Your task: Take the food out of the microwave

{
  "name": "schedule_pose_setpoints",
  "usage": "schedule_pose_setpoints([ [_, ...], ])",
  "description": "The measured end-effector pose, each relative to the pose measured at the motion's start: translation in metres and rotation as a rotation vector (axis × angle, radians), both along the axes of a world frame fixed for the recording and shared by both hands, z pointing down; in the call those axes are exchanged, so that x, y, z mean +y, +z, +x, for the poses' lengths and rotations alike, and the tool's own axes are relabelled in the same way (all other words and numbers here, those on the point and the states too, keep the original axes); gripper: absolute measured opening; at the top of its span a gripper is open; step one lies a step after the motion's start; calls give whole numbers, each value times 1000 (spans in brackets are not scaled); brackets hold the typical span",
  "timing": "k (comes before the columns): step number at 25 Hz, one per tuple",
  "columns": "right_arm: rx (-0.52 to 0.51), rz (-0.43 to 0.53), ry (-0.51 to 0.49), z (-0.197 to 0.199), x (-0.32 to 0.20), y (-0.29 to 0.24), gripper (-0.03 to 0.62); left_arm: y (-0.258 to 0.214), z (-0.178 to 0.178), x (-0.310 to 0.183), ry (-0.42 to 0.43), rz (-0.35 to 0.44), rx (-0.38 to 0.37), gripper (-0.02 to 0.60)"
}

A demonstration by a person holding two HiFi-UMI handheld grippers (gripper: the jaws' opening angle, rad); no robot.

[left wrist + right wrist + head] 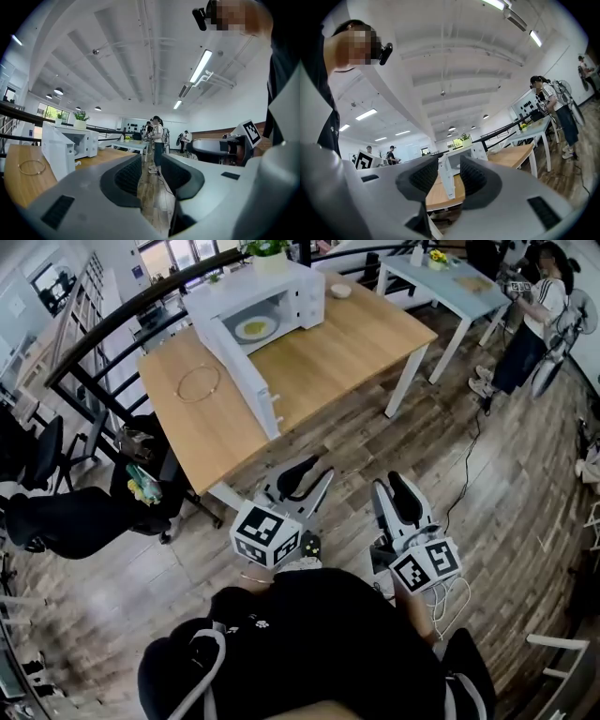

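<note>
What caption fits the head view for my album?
Left gripper and right gripper, open and empty, face the table, its microwave open with a plate of food inside.

Open-plan office: tables [356,343], strip lights [201,65]

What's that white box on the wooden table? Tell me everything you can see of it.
It is a white microwave, boxy and smooth, standing upright on the far part of the wooden table. Its door hangs wide open toward the person. Inside lies a plate with yellow food. A potted plant seems to sit on top.
</note>
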State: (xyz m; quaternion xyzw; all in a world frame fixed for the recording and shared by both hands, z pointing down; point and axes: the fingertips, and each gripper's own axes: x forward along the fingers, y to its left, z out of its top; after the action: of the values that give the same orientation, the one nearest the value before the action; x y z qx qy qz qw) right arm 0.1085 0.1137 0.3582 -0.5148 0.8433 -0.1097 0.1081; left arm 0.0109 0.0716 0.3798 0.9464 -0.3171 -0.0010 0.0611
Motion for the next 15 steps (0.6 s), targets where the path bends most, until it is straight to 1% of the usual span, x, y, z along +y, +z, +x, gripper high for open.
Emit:
schedule_pose_setpoints([
  [7,6,-8,12,3,-62,-7,148,4,7,-61,14,-28,17,106],
  [15,12,-21,18,-1,-118,-6,160,11,6,-121,10,-32,21,106],
])
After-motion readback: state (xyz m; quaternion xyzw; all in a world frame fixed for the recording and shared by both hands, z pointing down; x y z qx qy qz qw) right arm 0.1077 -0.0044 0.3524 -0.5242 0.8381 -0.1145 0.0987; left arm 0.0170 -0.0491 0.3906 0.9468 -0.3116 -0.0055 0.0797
